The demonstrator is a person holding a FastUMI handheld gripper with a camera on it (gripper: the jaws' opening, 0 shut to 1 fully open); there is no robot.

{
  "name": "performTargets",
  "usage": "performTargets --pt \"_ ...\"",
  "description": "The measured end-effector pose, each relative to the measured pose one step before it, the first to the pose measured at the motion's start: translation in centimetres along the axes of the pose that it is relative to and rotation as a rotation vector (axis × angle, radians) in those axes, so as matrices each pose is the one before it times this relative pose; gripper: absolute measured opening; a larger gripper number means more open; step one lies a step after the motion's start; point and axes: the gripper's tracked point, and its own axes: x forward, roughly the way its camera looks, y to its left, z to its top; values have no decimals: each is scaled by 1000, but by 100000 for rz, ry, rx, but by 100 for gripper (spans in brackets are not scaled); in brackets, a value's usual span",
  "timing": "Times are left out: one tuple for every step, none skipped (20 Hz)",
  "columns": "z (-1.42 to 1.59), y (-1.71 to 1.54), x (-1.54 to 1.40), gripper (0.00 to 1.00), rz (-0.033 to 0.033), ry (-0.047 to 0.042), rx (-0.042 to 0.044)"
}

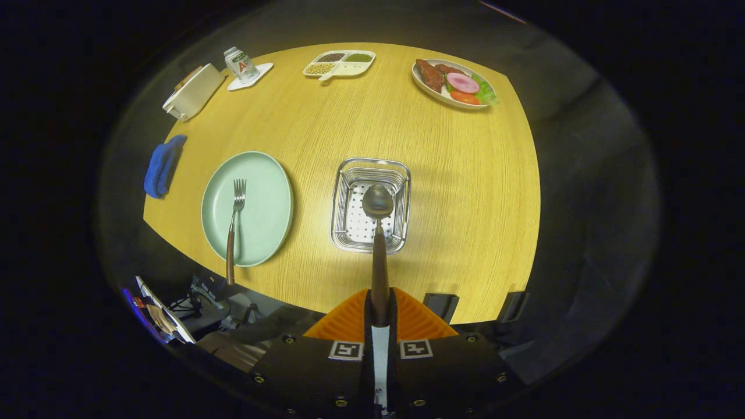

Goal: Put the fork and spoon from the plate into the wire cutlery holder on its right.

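My gripper (380, 311) is shut on the brown handle of the spoon (378, 233), both orange fingers (346, 320) pressing on it. The spoon points straight ahead and its metal bowl hangs high over the wire cutlery holder (343, 198), a square steel basket with a perforated floor. To the holder's left lies the pale green plate (268, 203). The fork (234, 227) rests on it, tines pointing away, its brown handle sticking out past the plate's near rim and over the table edge.
A round wooden table (454, 192) carries everything. Beyond: a plate of food (454, 83), a divided snack dish (339, 63), a can on a white coaster (241, 64), a white box (192, 92). A blue cloth (163, 166) lies at the table's edge left of the plate.
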Motion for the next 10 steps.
performTargets --pt "587 -117 -358 10 470 -1956 917" --pt "238 -209 -488 11 -277 -1428 1103" --pt "404 -213 -627 13 -246 -1838 1134" --pt "411 40 -492 14 758 -2473 1266" --pt "376 104 -942 19 892 -2439 1589" --pt "185 40 -729 32 368 -2719 1389" --pt "96 338 -448 34 722 -2636 1363" --pt "0 392 -600 34 591 -2087 525" --pt "-74 610 -620 34 1016 -2518 -150" --pt "-97 760 -454 34 765 -2355 -347"
